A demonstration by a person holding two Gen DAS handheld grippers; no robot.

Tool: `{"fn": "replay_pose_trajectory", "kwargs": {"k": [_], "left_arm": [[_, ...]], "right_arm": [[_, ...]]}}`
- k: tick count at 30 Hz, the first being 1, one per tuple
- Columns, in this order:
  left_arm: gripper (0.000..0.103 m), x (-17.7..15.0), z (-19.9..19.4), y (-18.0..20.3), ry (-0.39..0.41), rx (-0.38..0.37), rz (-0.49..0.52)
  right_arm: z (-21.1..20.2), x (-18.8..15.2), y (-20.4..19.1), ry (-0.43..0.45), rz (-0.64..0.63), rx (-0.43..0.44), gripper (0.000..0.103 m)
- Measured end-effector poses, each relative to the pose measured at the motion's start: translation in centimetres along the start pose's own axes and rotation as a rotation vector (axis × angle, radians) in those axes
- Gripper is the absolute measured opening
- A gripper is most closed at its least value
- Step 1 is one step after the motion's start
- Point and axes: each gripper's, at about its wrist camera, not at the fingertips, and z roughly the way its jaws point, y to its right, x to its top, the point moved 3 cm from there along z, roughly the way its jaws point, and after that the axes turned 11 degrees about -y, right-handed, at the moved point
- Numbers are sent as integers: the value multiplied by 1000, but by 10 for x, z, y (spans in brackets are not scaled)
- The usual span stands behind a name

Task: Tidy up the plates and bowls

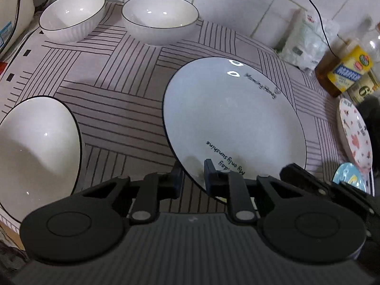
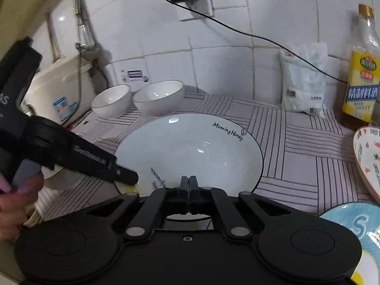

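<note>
two bowls (image 2: pixel 137 99) stand behind the plate (image 2: pixel 190 152).

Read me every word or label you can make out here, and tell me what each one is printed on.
"Morning Honey": far rim of the large white plate.
"My only sunshine": near rim of the same plate.
"精制料酒": yellow label of the bottle.
"S": blue plate.
Pink patterned plate, white bag, wall sticker: print unreadable.

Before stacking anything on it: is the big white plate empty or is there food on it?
Empty. The big white plate shows only bare glaze and printed lettering; both grippers grip its near rim.
</note>
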Motion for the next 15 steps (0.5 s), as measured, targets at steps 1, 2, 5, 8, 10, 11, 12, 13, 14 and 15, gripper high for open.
{"fn": "replay_pose_trajectory", "kwargs": {"k": [1, 2, 5, 8, 10, 11, 12, 13, 14, 15], "left_arm": [[17, -1, 0, -2, 9, -4, -3], [17, 0, 2, -4, 6, -2, -9], [17, 6, 9, -5, 4, 18, -2], [17, 11, 11, -6, 3, 25, 8], [17, 14, 14, -7, 0, 34, 6], [17, 16, 15, -7, 2, 40, 11], [17, 18, 16, -7, 6, 43, 18], [17, 21, 16, -6, 6, 45, 23], [17, 24, 17, -7, 3, 48, 24], [17, 27, 19, -8, -1, 51, 21]], "right_arm": [[-1, 2, 1, 3, 28, 25, 2], [-4, 2, 1, 16, 38, 34, 2], [-7, 2, 6, 30, 66, 13, 8], [-7, 4, 18, 35, 115, -42, 9], [-5, 5, 26, 27, 146, -76, 11], [-2, 6, 29, 16, 149, -91, 11], [0, 6, 31, 9, 153, -105, 12], [1, 5, 34, 0, 158, -114, 12], [2, 4, 36, -9, 158, -114, 12], [2, 3, 36, -11, 156, -112, 12]]}}
